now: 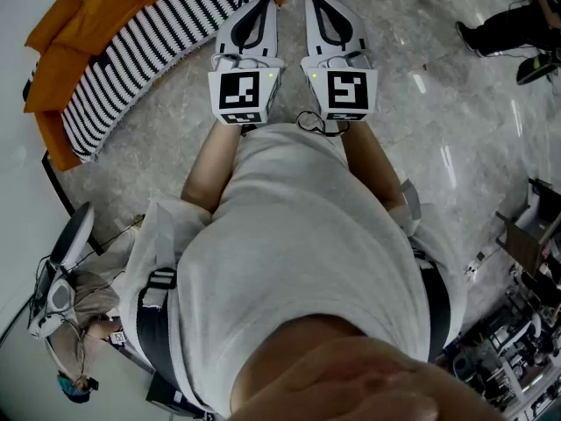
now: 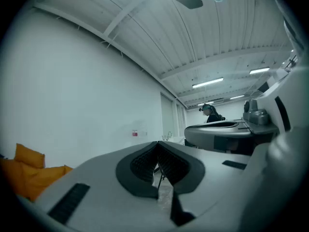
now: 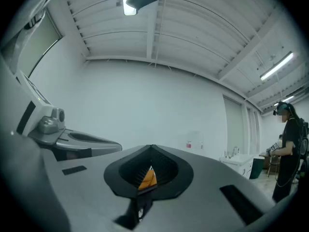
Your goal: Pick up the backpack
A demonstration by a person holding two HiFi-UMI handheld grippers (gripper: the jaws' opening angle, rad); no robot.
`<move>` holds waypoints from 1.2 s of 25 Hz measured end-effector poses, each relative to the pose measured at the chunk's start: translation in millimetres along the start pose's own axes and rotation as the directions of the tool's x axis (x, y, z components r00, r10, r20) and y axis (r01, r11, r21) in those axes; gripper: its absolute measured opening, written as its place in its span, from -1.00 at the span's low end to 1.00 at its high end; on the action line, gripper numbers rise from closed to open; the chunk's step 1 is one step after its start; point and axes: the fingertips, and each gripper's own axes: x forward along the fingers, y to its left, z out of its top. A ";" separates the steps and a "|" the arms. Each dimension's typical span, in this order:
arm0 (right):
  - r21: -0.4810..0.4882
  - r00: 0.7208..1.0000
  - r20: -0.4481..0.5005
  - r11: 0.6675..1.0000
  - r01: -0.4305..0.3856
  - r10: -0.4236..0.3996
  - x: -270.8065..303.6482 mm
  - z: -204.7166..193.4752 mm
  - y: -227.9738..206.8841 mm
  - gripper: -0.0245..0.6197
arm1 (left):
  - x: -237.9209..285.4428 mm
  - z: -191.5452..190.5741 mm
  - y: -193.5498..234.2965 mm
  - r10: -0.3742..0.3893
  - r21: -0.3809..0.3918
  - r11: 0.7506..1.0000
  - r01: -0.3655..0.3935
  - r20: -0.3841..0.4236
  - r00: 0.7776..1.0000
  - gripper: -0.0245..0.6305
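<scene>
I cannot make out a backpack in any view. In the head view both grippers are held out level, side by side over the grey marble floor (image 1: 438, 130). My left gripper (image 1: 260, 3) is shut with nothing in it, its tip near the striped sofa (image 1: 131, 60). My right gripper (image 1: 318, 1) is shut and empty too. In the left gripper view the left gripper (image 2: 157, 151) has its dark pads pressed together, and the right gripper (image 2: 227, 129) shows beside it. In the right gripper view the right gripper (image 3: 150, 153) is closed, and a sliver of orange cushion (image 3: 147, 179) shows behind the pads.
The curved black-and-white sofa carries orange cushions (image 1: 83, 20) at the upper left. A person's legs (image 1: 504, 29) are at the upper right. Equipment clutter (image 1: 517, 340) stands at the lower right, more gear (image 1: 66, 288) at the lower left. A person wearing a headset (image 3: 289, 149) stands near a white wall.
</scene>
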 end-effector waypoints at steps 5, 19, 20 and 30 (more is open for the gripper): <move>0.018 1.000 -0.014 1.000 -0.007 0.007 -10.3 -17.0 -5.9 -0.80 | -2.9 -14.6 -10.9 0.012 -0.002 1.000 -0.012 -0.028 1.000 -0.89; 0.059 0.985 -0.167 0.998 -0.026 0.036 10.3 -84.7 10.5 -0.80 | -22.3 -81.3 88.7 0.203 -0.049 0.975 -0.215 -0.182 0.962 -0.89; 0.062 0.982 -0.185 0.998 -0.026 0.037 12.0 -90.6 9.2 -0.80 | -18.4 -86.2 90.6 0.202 -0.052 0.975 -0.216 -0.191 0.961 -0.89; 0.109 0.961 -0.273 0.994 -0.007 0.037 77.3 -129.4 8.8 -0.80 | 23.7 -123.2 117.1 0.090 -0.062 0.992 -0.112 -0.291 0.952 -0.89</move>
